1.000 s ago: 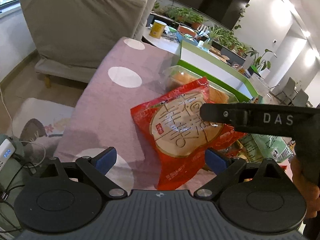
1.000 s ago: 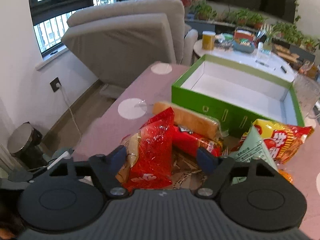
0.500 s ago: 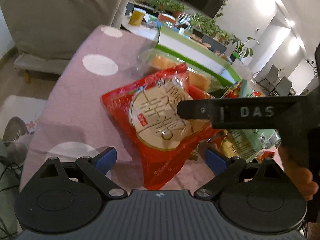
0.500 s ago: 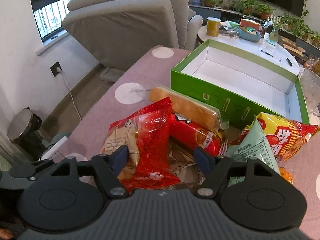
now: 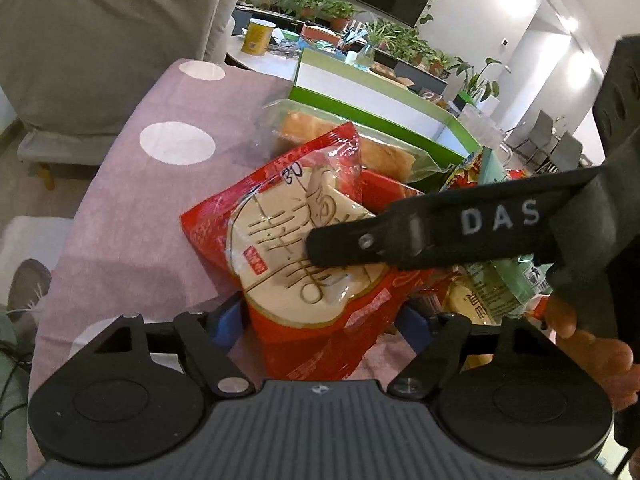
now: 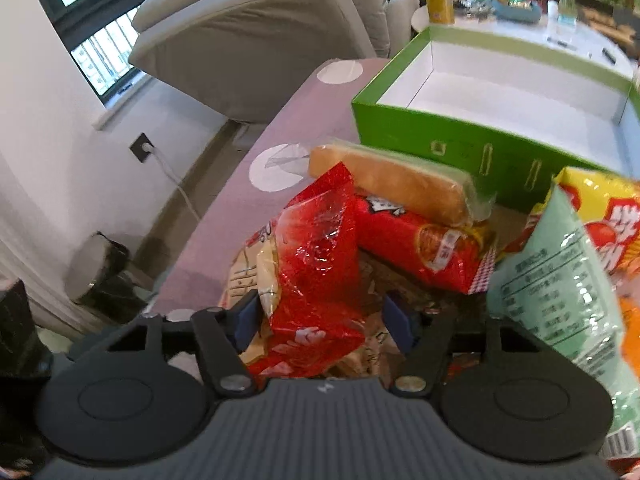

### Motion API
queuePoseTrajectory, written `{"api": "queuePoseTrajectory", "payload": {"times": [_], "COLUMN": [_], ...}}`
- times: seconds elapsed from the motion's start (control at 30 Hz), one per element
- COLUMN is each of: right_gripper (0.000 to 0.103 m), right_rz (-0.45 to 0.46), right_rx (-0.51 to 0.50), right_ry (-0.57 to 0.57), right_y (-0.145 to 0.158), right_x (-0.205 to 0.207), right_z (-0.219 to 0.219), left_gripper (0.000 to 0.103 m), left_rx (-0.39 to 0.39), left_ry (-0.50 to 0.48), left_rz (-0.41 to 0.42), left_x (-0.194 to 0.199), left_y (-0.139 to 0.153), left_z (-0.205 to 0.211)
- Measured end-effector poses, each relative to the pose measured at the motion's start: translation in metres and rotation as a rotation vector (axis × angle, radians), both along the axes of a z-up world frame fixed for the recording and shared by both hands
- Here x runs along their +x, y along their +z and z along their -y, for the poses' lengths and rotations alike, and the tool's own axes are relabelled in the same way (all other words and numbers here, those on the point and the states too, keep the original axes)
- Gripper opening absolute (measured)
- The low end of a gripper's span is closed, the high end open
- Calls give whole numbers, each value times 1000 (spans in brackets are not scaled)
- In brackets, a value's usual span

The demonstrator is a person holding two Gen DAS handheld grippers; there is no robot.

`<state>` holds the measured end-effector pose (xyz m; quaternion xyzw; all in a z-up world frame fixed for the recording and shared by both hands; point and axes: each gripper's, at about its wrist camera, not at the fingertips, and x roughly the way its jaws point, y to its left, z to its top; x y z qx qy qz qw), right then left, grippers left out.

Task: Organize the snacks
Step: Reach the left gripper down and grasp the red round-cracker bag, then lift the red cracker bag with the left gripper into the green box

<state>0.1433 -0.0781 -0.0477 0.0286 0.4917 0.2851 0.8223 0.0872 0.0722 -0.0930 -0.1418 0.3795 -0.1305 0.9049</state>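
A red packet with a round flat cake (image 5: 296, 248) lies tilted on a heap of snacks on the pink dotted table. My left gripper (image 5: 320, 324) is open, its blue pads on either side of the packet's lower end. My right gripper (image 6: 322, 322) is open around the same red packet (image 6: 320, 264) from the other side; one of its fingers (image 5: 420, 236) lies across the packet in the left wrist view. An open green box (image 6: 500, 96) with a white inside stands behind the heap.
The heap holds a long bread loaf in clear wrap (image 6: 392, 184), a red biscuit pack (image 6: 424, 244), a pale green bag (image 6: 560, 272) and a yellow-red bag (image 6: 608, 208). A grey armchair (image 6: 256, 40) stands beyond the table's far end. A side table with a yellow cup (image 6: 440, 4) stands behind.
Both grippers have moved in closer on the red cake packet. The packet now sits between each gripper's pads, and its end has lifted and folded.
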Motion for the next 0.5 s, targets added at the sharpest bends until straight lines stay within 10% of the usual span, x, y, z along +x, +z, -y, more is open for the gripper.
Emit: {"api": "queuePoseTrajectory", "payload": {"times": [0.37, 0.5], "right_gripper": [75, 49], "right_rz": [54, 18], "right_rx": [-52, 0], "right_ry": [18, 40], "right_y": [-1, 2], "right_x": [13, 12], "right_z": [-19, -17], "left_gripper": [70, 65], "left_rx": [23, 35], "left_ry": [14, 20], "left_rz": [-20, -13], "left_x": [2, 1], "left_y": [2, 4], "left_z": [-1, 0]}}
